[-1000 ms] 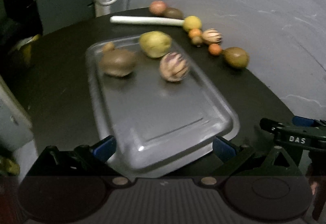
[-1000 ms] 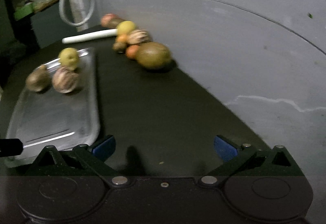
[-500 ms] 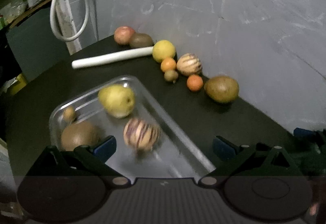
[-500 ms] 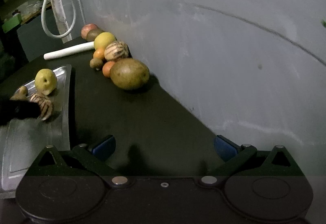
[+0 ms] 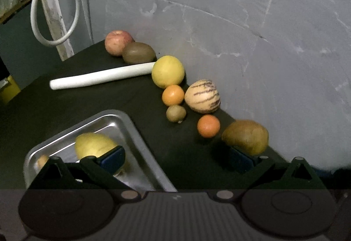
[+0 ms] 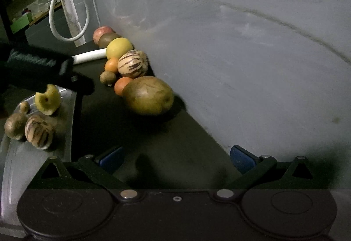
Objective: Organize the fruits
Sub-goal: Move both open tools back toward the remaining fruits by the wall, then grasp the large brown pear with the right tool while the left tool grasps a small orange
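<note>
**Inspector A:** Left gripper [image 5: 175, 158]: fingers spread wide, nothing between them. One blue pad [image 5: 111, 158] hangs over the metal tray [image 5: 131, 129], in front of the yellow pear [image 5: 94, 145]; the other sits just before the brown mango [image 5: 245, 137].

**Inspector B:** Right gripper [image 6: 175, 158]: likewise released and empty, over the black tabletop [image 6: 164, 142]. The left gripper's dark body crosses this view above the tray.

**Inspector A:** Fruit on the tray, by the right wrist view: pear, a striped melon [image 6: 39, 134], a brown fruit [image 6: 15, 124], and one small fruit I cannot identify.

**Inspector B:** Loose fruit lies in a row along the grey wall [image 5: 241, 22]: red apple [image 5: 117, 42], kiwi [image 5: 138, 53], yellow citrus [image 5: 167, 71], two oranges, a second striped melon [image 5: 202, 96], mango. A white stick [image 5: 101, 76] touches the citrus.
</note>
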`<state>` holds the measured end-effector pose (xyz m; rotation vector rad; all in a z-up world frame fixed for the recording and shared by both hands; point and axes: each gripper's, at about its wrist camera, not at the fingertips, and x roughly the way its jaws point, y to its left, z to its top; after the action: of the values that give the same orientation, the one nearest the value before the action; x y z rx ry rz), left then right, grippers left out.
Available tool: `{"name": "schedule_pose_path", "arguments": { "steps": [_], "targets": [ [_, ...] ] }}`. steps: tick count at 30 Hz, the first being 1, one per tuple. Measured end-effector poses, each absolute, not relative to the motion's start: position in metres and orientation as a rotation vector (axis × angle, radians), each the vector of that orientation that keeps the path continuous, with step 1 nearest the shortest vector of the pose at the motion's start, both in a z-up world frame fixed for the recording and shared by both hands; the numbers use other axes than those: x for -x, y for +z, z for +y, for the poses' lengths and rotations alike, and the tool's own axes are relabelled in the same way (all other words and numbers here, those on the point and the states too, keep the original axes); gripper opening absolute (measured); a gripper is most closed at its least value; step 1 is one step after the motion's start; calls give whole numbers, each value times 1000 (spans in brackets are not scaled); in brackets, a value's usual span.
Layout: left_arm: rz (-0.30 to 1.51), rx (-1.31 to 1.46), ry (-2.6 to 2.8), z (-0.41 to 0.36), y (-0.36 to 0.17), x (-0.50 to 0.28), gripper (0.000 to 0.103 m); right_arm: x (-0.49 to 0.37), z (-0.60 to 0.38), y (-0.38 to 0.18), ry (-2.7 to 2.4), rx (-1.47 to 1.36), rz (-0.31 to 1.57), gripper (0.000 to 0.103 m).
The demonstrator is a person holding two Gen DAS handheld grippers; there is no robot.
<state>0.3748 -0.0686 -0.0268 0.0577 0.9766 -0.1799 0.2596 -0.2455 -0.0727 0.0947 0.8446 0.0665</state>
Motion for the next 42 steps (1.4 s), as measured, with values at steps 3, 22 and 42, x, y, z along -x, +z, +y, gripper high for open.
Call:
{"name": "schedule_pose_path", "arguments": {
  "steps": [3,22,42],
  "targets": [
    [998,-7,-188,-70,-33,-388,102,-267,-241,-74,87,-105,848,102],
    [1077,158,-242,-75,-54,-429,91,-299,-212,-82,54,-229,737,93],
    [1104,200,-229,-79,-69,-442,56,-318,-201,-97,-12,-193,688,73]
  ]
}}
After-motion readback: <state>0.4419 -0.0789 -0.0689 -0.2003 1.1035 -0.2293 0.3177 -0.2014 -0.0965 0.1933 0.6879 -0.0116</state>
